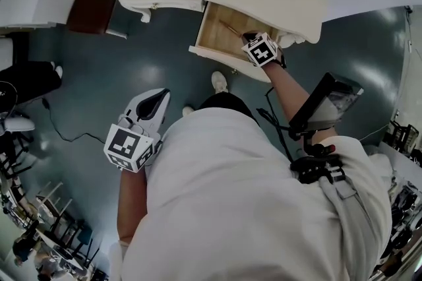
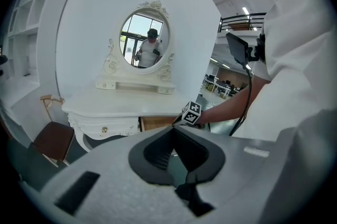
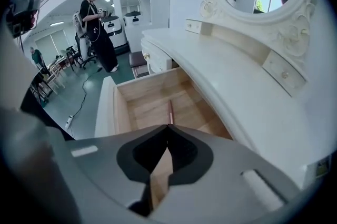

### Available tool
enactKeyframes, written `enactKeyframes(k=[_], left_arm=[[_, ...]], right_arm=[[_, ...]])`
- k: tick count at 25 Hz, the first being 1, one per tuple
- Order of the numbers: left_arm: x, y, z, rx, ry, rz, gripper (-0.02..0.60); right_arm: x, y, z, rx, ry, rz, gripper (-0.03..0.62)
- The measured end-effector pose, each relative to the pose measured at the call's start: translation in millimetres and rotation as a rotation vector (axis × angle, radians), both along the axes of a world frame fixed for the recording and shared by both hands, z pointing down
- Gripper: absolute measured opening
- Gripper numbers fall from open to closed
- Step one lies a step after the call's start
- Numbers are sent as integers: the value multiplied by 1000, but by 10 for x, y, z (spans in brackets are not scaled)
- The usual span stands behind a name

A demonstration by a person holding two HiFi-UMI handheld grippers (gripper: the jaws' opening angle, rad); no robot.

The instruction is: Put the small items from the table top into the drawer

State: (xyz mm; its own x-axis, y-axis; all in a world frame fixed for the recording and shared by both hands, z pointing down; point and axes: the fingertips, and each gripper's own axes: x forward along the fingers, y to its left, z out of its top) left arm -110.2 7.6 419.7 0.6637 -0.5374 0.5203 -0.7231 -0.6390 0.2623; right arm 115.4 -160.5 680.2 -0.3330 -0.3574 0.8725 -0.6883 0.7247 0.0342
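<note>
The right gripper (image 3: 168, 127) is reaching into the open drawer (image 3: 122, 112), fingers seemingly clenching a slim pink stick's (image 3: 170, 110) end to lay it flat; the left gripper (image 2: 174, 129) is hanging closed, empty.

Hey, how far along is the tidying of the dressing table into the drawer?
Done: the drawer is open, and the table top shows no small items in any view. In hand: the right gripper is over the drawer, jaws closed at the end of a thin brown stick lying on the drawer bottom, seemingly not yet released. The left gripper hangs back, shut and empty. Left: let go of the stick.
</note>
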Motion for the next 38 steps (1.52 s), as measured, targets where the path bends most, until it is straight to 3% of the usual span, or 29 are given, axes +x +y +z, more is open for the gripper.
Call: enactKeyframes(k=[8,17,31,38], left_arm=[[-213,423,-17,42,35,61,0],[-580,1032,-12,62,57,107,0],[-1070,1719,97,67,83,145,0],[-1123,1758,138,62,91,147,0]], right_arm=[[-160,532,-565,60,-38,66,2],[-588,1409,-992,97,-70,61,1],[-1414,2441,-1322,128,-126,2,0],[-1649,2488,-1461,159,-136,-56,0]])
